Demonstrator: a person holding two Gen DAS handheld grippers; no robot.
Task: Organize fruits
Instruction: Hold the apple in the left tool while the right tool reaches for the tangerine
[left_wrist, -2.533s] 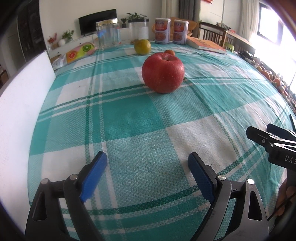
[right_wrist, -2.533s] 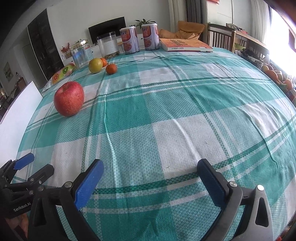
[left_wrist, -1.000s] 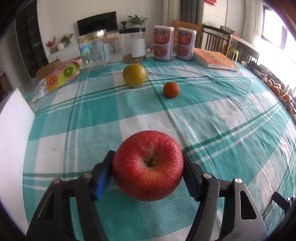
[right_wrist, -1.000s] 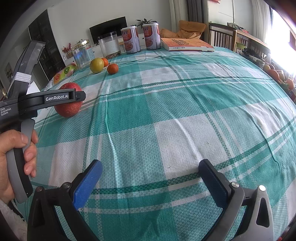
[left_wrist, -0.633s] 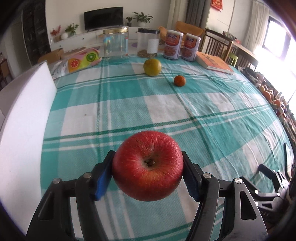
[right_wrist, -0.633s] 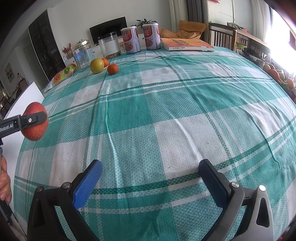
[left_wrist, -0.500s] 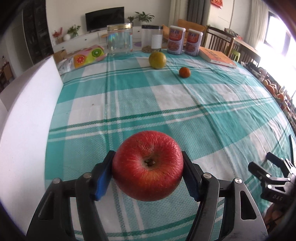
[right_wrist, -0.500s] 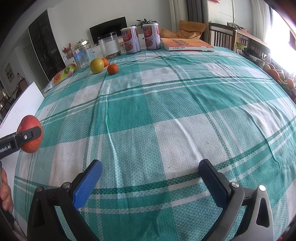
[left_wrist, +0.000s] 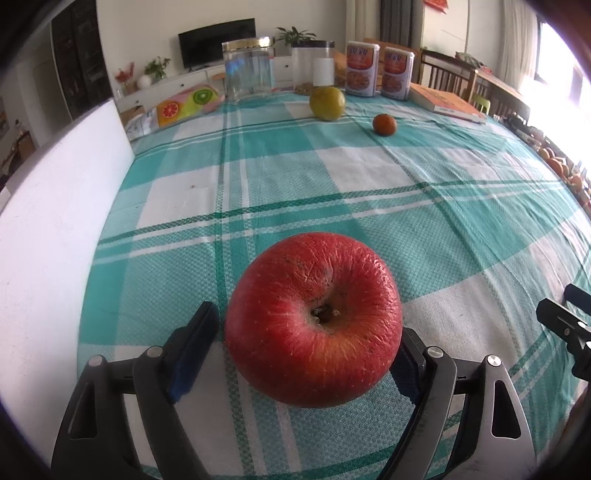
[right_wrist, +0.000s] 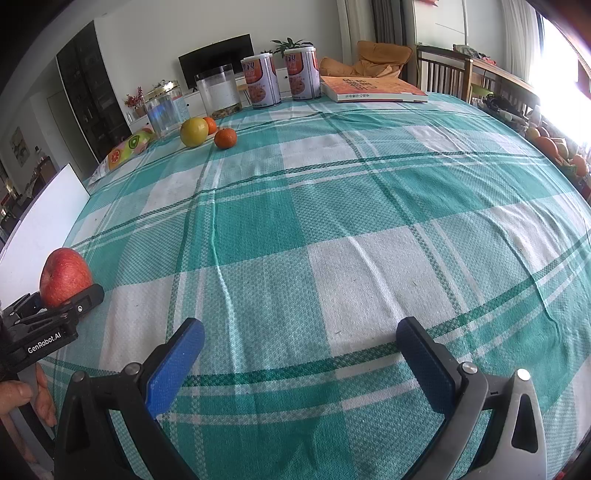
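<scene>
A red apple (left_wrist: 314, 325) sits between the blue pads of my left gripper (left_wrist: 299, 354). The left pad (left_wrist: 195, 343) now stands slightly apart from the apple's skin, and the apple rests low near the table's front left; it also shows in the right wrist view (right_wrist: 64, 277). My right gripper (right_wrist: 299, 365) is open and empty over the front of the cloth. A yellow-green citrus (left_wrist: 327, 102) and a small orange mandarin (left_wrist: 384, 124) lie at the far side; the right wrist view shows the citrus (right_wrist: 194, 132) and two mandarins (right_wrist: 225, 138).
A green and white checked tablecloth (right_wrist: 332, 206) covers the table. A white board (left_wrist: 48, 229) stands along the left edge. Clear jars (left_wrist: 249, 72), two cans (left_wrist: 376, 70), an orange book (left_wrist: 447, 105) and a fruit-print packet (left_wrist: 184, 105) line the far edge.
My left gripper carried the apple back to the near left of the table and lowered it. Its jaws have widened a little around the apple. The right gripper has not moved.
</scene>
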